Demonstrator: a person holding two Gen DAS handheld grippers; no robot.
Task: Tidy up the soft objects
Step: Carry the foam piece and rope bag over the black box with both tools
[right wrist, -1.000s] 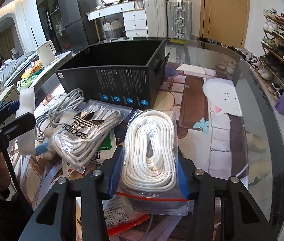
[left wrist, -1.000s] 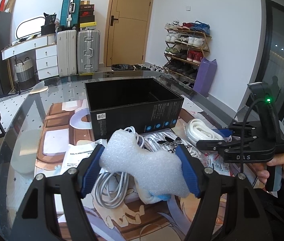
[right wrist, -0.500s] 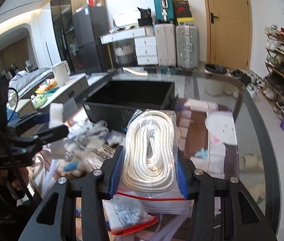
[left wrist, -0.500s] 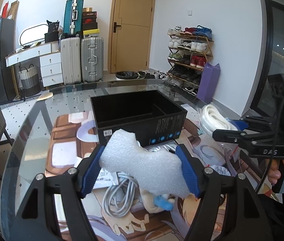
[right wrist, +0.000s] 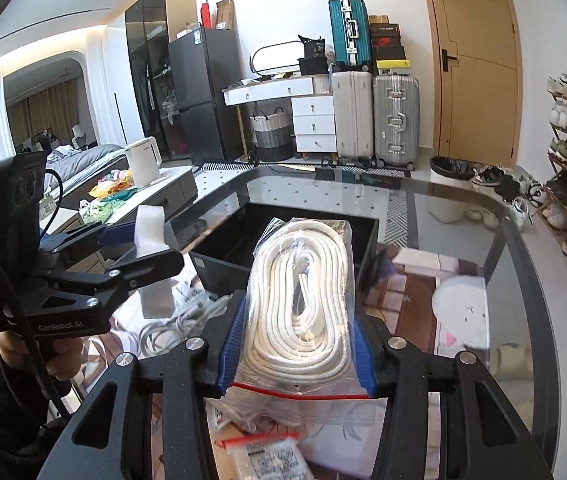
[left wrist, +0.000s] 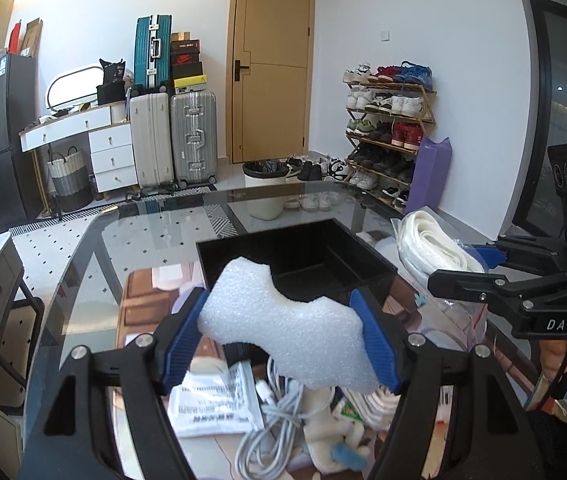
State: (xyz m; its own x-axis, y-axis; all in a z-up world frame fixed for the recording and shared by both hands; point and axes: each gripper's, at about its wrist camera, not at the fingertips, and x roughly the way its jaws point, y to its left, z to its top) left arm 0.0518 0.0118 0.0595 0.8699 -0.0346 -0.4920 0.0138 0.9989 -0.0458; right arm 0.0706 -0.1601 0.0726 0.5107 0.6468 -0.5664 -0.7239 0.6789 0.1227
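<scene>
Left gripper (left wrist: 283, 336) clamped on a white foam block (left wrist: 287, 332), blue fingers (left wrist: 181, 336) pressed into both its sides. Held clear of the glass counter (left wrist: 83, 280), in front of the open black box (left wrist: 299, 256). Seen from the right wrist view as a narrow white slab (right wrist: 149, 230) between the left gripper's (right wrist: 143, 240) fingers, left of the box (right wrist: 283, 240).

Right gripper (right wrist: 297, 344) closed on a clear zip bag of coiled white rope (right wrist: 299, 304), fingers (right wrist: 233, 340) squeezing the bag from either side, red seal strip at the near end. Bag raised above the counter (right wrist: 483, 240), its far end reaching over the near wall of the box. In the left wrist view, the same bag (left wrist: 431, 244) hung at the right of the box, gripped by the right gripper (left wrist: 475, 264).

Left on the counter beneath the foam: a coiled white cable (left wrist: 275, 432), a flat printed packet (left wrist: 215, 404), a small white plush toy (left wrist: 335, 440) with a blue part, and another bagged item (left wrist: 367, 404) partly hidden. Under the rope bag, a further zip bag with a printed label (right wrist: 267, 456). Box interior dark, contents not discernible. Cartoon-printed mat (right wrist: 455, 312) under the glass.
</scene>
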